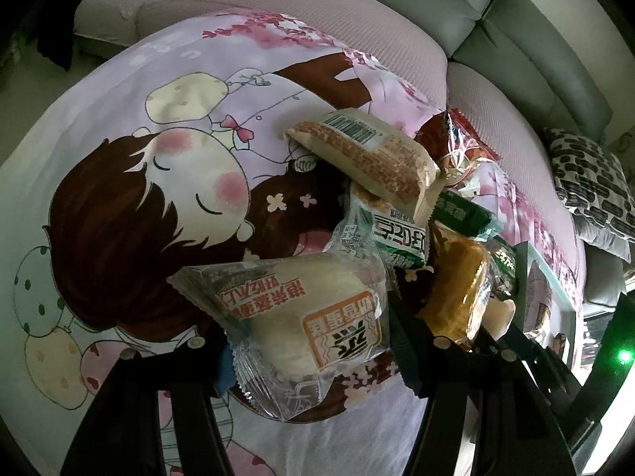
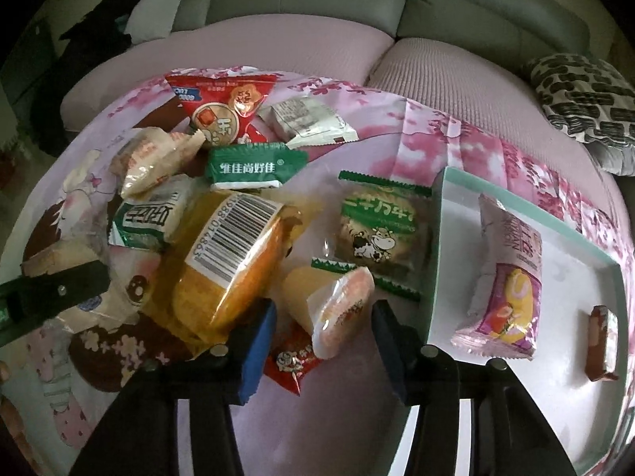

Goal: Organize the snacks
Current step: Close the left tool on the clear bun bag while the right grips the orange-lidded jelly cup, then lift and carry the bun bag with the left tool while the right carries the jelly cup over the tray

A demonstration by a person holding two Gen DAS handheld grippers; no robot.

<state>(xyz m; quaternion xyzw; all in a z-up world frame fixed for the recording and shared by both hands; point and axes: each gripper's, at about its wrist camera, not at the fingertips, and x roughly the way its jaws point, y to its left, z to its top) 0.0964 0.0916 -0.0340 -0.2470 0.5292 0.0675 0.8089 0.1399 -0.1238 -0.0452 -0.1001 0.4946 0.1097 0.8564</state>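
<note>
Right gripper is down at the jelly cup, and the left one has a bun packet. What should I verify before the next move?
1. Jelly cup lies between the right gripper's fingers: ok.
2. Pads pressing on the cup: cannot tell.
3. Left gripper shut on the bun packet: ok.
4. Red wrapper beneath the cup clear of the grip: cannot tell.
5. Free room in the tray beside the pink packet and brown bar: ok.

This is a home living room. A grey-green sofa (image 2: 317, 4) with padded back cushions curves behind, its seat under a pinkish cover, and a black-and-white patterned pillow (image 2: 583, 99) lies on it. In front, a cartoon-printed pink cloth (image 1: 166, 150) carries loose packaged snacks (image 2: 254, 166).
</note>
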